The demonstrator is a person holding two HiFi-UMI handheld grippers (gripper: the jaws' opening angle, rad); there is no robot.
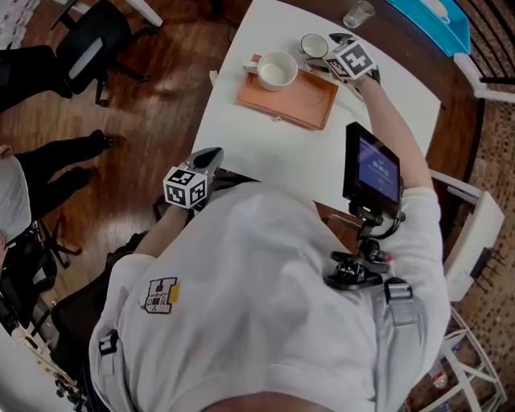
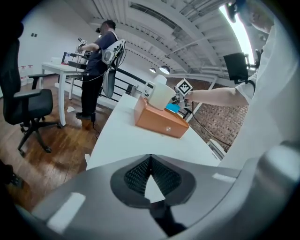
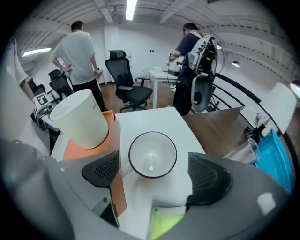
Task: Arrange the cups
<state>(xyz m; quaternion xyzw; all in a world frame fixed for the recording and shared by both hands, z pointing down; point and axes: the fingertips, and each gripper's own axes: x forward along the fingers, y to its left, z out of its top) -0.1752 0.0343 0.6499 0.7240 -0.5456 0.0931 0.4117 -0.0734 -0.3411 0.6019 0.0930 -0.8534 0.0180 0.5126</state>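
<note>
Presently we list: large white cup (image 1: 277, 70), on orange tray (image 1: 310, 105), seemingly placed; small dark-rimmed cup (image 3: 153, 154), on desk (image 1: 265, 153) just beside tray, ungripped between wide-apart jaws of our right gripper (image 3: 152, 163), pending; left gripper (image 2: 150, 159) closed, empty; clear glass (image 1: 358, 14) apart, pending.

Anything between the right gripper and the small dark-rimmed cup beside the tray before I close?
Nothing visible. The small dark-rimmed cup stands between the open jaws of the right gripper, both pads clear of it. The orange tray lies close beside one pad; the white cup sits apart on it.
</note>
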